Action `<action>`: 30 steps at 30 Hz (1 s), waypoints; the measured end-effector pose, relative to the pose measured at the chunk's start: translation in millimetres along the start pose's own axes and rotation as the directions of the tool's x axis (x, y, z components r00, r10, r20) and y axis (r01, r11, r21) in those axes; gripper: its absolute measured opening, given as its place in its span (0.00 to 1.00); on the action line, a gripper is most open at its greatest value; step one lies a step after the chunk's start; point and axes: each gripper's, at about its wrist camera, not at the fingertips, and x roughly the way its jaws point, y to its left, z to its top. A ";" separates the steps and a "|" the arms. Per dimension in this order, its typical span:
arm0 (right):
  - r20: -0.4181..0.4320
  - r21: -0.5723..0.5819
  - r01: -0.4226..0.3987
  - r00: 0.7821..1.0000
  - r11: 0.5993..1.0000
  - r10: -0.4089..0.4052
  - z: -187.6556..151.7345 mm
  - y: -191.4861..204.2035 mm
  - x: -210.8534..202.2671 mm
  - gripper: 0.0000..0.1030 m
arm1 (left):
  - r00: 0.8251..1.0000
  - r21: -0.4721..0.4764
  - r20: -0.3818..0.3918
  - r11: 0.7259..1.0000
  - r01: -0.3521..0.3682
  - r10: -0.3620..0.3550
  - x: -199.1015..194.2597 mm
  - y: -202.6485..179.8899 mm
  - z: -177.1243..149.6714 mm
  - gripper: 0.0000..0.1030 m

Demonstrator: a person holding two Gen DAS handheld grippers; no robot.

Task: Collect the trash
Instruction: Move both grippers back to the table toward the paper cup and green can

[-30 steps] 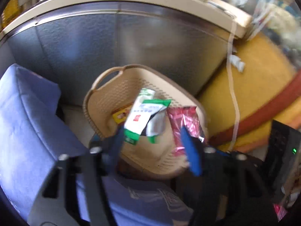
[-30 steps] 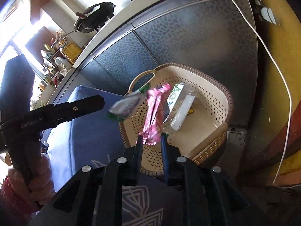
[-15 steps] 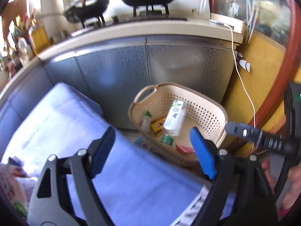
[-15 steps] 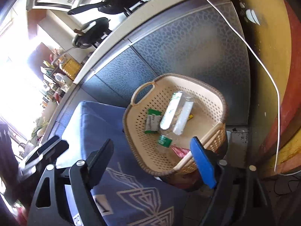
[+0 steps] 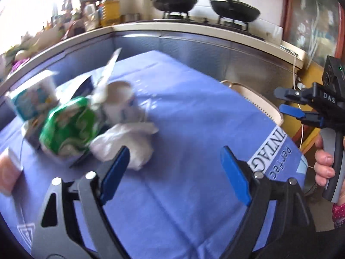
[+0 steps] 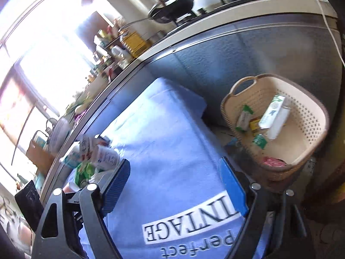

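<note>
My left gripper (image 5: 174,172) hangs over a blue cloth-covered table (image 5: 194,112); its blue-padded jaws are still spreading wider, with nothing between them; just beyond the left-hand jaw lies a crumpled white plastic bag (image 5: 125,144), touching a heap of blurred trash: a green patterned snack packet (image 5: 71,125), a pale paper cup on its side (image 5: 120,99) and a light-blue printed carton (image 5: 32,103). My right gripper (image 6: 174,185) stands wide open and empty above the same cloth, over its white printed label (image 6: 189,222) (lettering upside down to me); beyond and right of its right-hand jaw sits the beige perforated plastic basket (image 6: 312,129) off the table's edge; inside lie a white-and-green carton (image 6: 271,112), small green wrappers (image 6: 243,118) and a red wrapper (image 6: 271,161).
</note>
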 end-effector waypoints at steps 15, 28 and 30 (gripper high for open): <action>-0.201 -0.520 -0.168 0.977 0.838 0.071 -68.6 231.4 81.1 0.80 | 0.923 -0.580 0.006 0.753 -0.311 0.385 -145.3 257.8 -102.2 0.80; -0.240 -0.693 -0.123 0.968 0.711 -0.067 -68.4 302.5 175.7 0.80 | 0.946 -0.553 0.000 0.788 -0.271 0.325 -99.8 290.6 -74.0 0.71; -0.381 -0.628 -0.237 0.924 0.742 -0.028 -80.3 294.2 178.5 0.80 | 0.954 -0.547 -0.004 0.798 -0.252 0.299 -92.6 293.1 -73.4 0.50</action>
